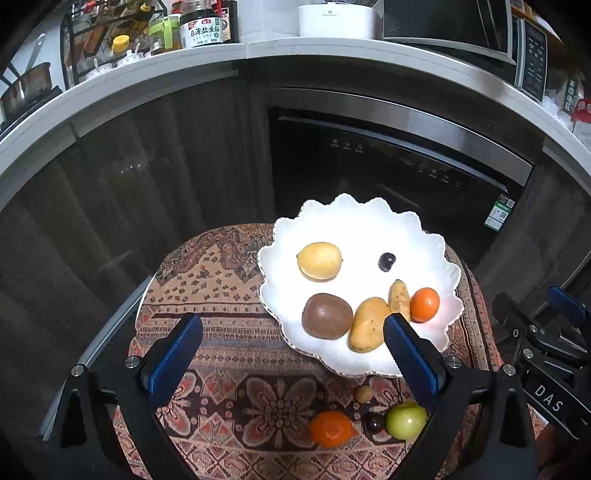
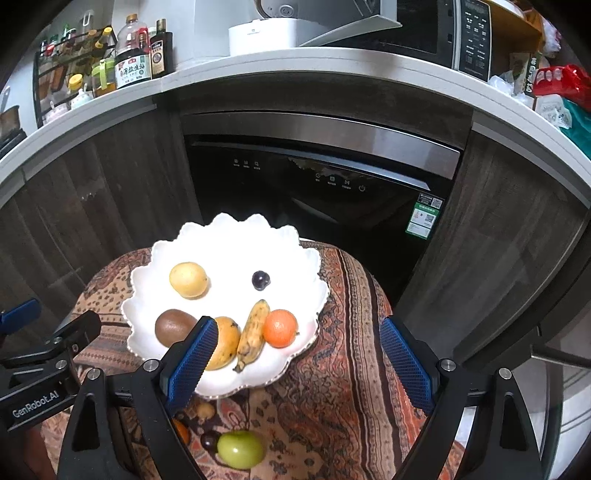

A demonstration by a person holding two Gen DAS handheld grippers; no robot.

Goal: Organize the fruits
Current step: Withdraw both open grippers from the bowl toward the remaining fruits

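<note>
A white scalloped plate (image 1: 369,225) (image 2: 229,236) on a patterned cloth holds a yellow lemon (image 1: 319,260), a dark grape (image 1: 386,262), a brown kiwi (image 1: 327,315), a mango (image 1: 367,325), a small banana (image 1: 400,301) and an orange (image 1: 424,304). On the cloth in front of the plate lie an orange (image 1: 330,428), a dark grape (image 1: 373,422), a green apple (image 1: 405,421) (image 2: 241,448) and a small tan fruit (image 1: 363,394). My left gripper (image 1: 291,354) is open and empty above the cloth. My right gripper (image 2: 297,358) is open and empty above the plate's right edge.
The small round table (image 1: 207,295) stands before a black built-in dishwasher (image 2: 314,184) and dark cabinets. A white counter (image 1: 184,62) above carries sauce bottles, a rack, a white appliance and a microwave (image 2: 443,33). The right gripper's body (image 1: 546,350) shows at the left view's right edge.
</note>
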